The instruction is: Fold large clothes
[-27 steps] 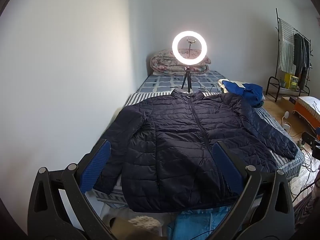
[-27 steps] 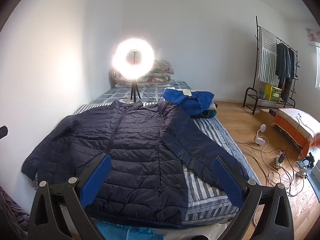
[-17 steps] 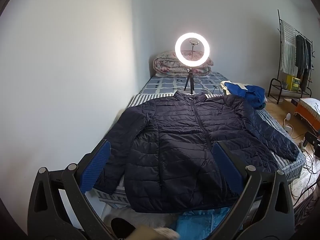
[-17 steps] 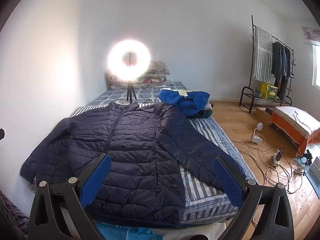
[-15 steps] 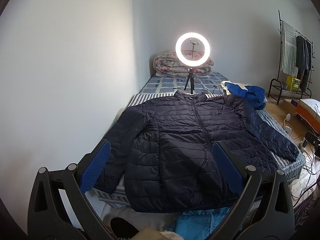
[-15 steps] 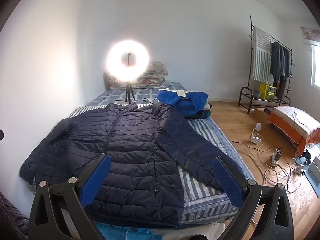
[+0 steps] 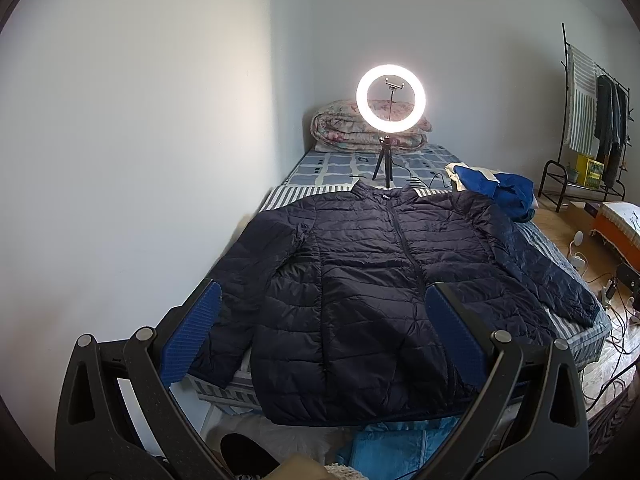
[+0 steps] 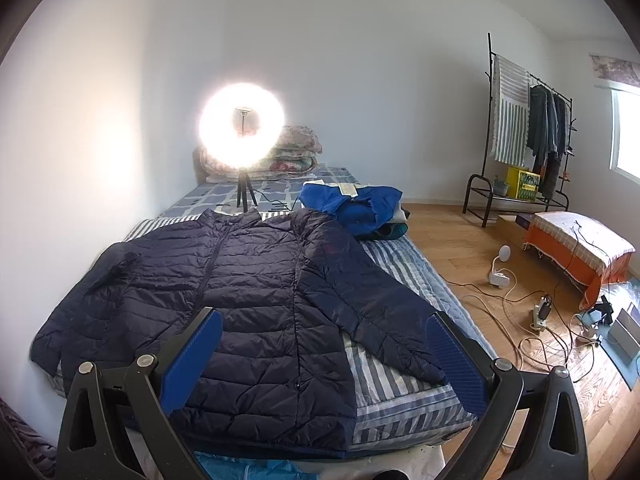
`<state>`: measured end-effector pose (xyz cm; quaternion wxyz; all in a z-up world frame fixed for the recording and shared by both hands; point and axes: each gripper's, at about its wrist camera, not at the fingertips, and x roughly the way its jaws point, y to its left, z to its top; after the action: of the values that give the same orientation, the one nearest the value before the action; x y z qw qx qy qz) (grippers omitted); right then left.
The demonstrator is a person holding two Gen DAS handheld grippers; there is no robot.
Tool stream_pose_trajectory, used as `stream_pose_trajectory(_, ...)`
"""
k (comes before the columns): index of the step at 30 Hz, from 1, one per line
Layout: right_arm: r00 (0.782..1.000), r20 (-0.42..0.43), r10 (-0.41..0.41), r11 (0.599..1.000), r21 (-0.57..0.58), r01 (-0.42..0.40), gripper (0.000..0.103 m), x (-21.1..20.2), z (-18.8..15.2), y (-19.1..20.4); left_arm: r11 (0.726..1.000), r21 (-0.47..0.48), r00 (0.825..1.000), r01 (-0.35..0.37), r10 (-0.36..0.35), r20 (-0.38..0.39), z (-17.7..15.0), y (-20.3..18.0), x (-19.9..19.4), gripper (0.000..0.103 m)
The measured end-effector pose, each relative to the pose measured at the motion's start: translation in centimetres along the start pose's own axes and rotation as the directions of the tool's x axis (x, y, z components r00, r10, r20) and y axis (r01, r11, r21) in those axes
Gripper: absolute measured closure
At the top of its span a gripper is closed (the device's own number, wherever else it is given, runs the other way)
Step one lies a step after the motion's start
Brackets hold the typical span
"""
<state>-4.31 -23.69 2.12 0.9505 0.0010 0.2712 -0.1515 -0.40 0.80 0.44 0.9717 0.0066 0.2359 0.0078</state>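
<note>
The navy puffer jacket (image 7: 384, 276) lies flat and zipped on the striped bed (image 8: 404, 400), sleeves spread, collar at twelve o'clock toward the ring light (image 7: 391, 99). The left claw (image 7: 320, 320) and right claw (image 8: 324, 340) both hover above its hem, spread wide, holding nothing.

Both cams shifted a bit vs 0.9 s ago. In left wrist view the ring light (image 7: 391, 98) now sits further right & a touch lower in frame, and the navy jacket (image 7: 384, 288) has slid right w/ it; more of left wall shows. In right wrist view the ring light (image 8: 242, 125) has drifted left, jacket (image 8: 240, 312) likewise, and the clothes rack (image 8: 524, 128) moved left in frame, so more floor (image 8: 460, 248) & window side shows on right. Dark shoe-like shape (image 7: 244, 454) now at bottom edge of left view, where a pale fuzzy thing was
</note>
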Motion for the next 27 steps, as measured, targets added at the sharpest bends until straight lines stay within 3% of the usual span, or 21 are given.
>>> stream_pose_trajectory(27, 1.0, 0.01, -0.001, 1.0, -0.02, 0.001, 0.0, 0.3, 0.4, 1.0, 1.0, -0.006, 1.0, 0.003, -0.003, -0.004, -0.2, 0.4, 0.5, 0.0)
